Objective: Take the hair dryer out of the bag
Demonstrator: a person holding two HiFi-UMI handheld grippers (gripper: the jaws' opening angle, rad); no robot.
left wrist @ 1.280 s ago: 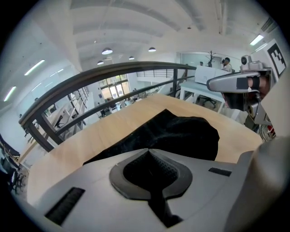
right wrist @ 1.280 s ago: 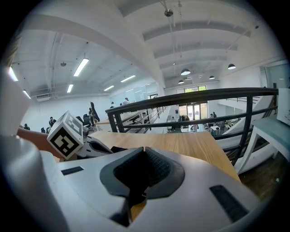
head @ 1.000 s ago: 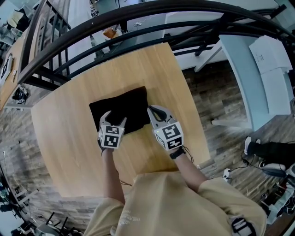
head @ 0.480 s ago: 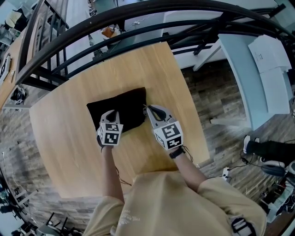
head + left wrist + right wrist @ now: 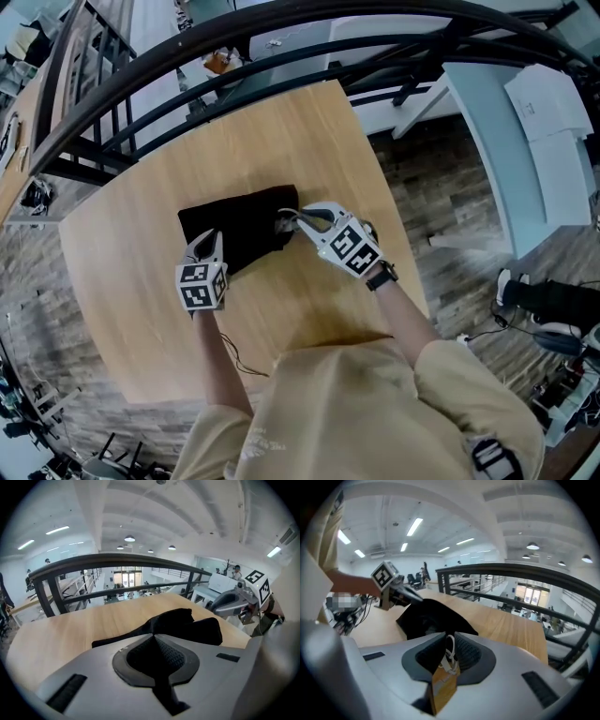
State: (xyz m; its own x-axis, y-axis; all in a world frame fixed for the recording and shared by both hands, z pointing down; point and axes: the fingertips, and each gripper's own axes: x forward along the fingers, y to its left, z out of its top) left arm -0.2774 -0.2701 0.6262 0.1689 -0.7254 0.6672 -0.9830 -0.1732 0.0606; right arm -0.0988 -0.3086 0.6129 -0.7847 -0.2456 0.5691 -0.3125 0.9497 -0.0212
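2 grips we see, both over the desk (image 5: 131, 281): left gripper (image 5: 210, 237) jaws pinch the black bag (image 5: 239, 225) edge, right gripper (image 5: 447, 641) jaws clamp a tag string (image 5: 449, 651).

— What is everything resting on?
— A pale wooden table (image 5: 141, 253), with a dark curved railing (image 5: 281, 37) past its far edge.
— And to the right?
— Wood-plank floor (image 5: 450, 206), then a white desk (image 5: 525, 187) (papers (image 5: 548, 103) lie on it). Round ceiling lights (image 5: 130, 538) overhead.

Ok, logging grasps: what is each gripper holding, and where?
Left gripper grips the black bag by its edge; right gripper pinches a white cord loop with a tan tag.
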